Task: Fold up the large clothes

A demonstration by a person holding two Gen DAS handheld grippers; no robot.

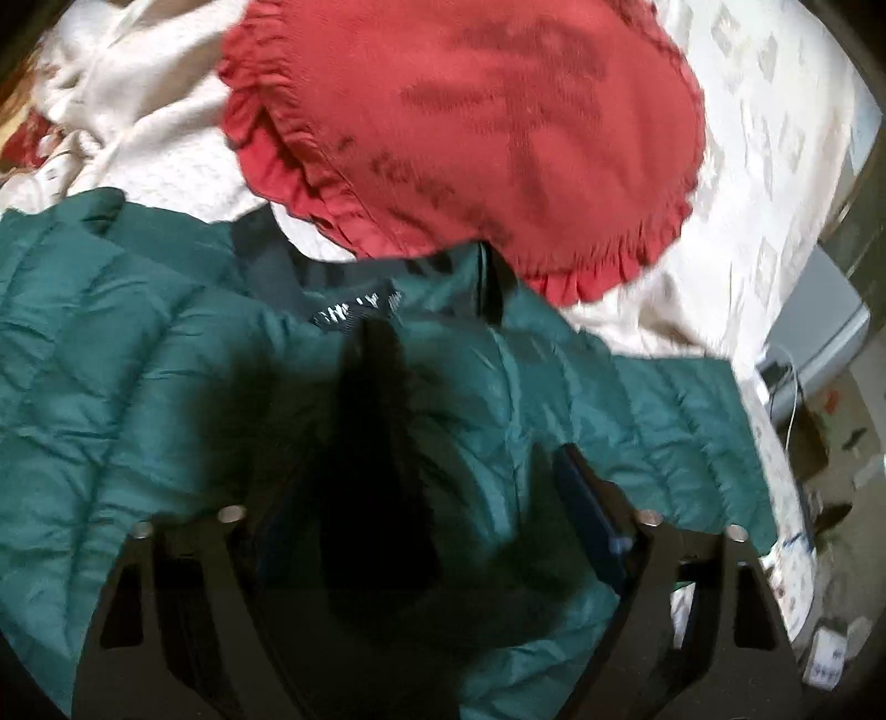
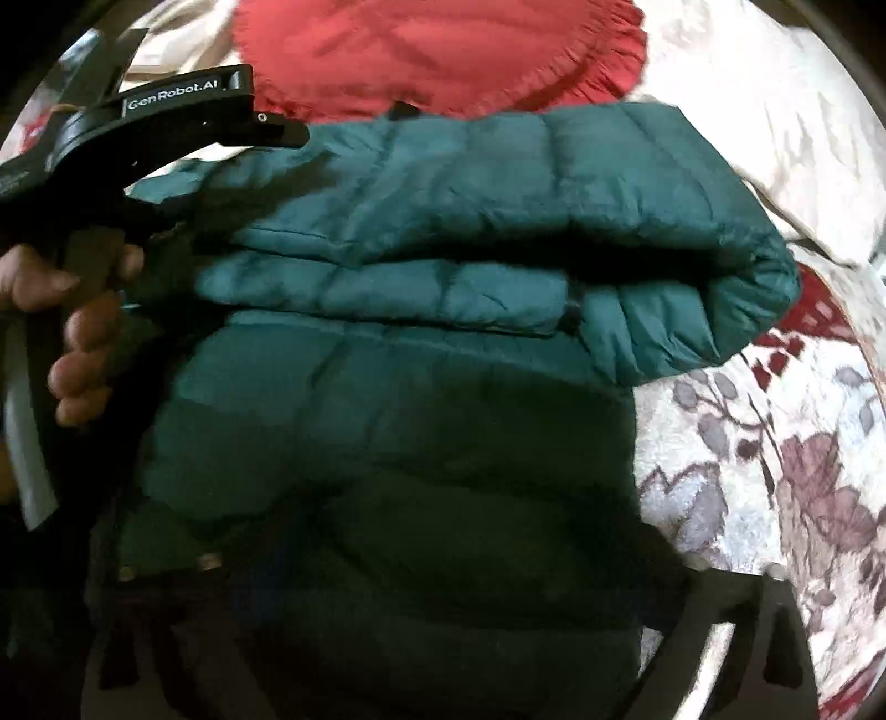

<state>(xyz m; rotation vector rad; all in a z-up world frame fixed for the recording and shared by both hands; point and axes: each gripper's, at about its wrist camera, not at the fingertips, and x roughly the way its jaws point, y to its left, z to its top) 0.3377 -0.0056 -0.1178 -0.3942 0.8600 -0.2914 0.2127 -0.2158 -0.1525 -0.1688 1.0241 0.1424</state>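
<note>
Here the green jacket [image 2: 443, 288] lies beneath the right gripper [image 2: 443, 581].

Red round cushion [image 1: 459, 127] with a ruffled edge lies on the bed, a darker pattern across its face; the right wrist view shows it [image 2: 437, 50] at the top of the frame. Under it, a cream bedspread [image 1: 764, 166] with a faint woven block pattern. At upper left, a crumpled pale blanket [image 1: 127, 94], bunched in folds, with a bit of red-patterned cloth at its far edge. In the right wrist view, a floral cover [image 2: 775, 471] with grey-mauve leaves and dark red flowers on white lies at right. Past the bed's right edge, floor clutter [image 1: 830, 432]: a white cable, small boxes, too blurred to identify.
</note>
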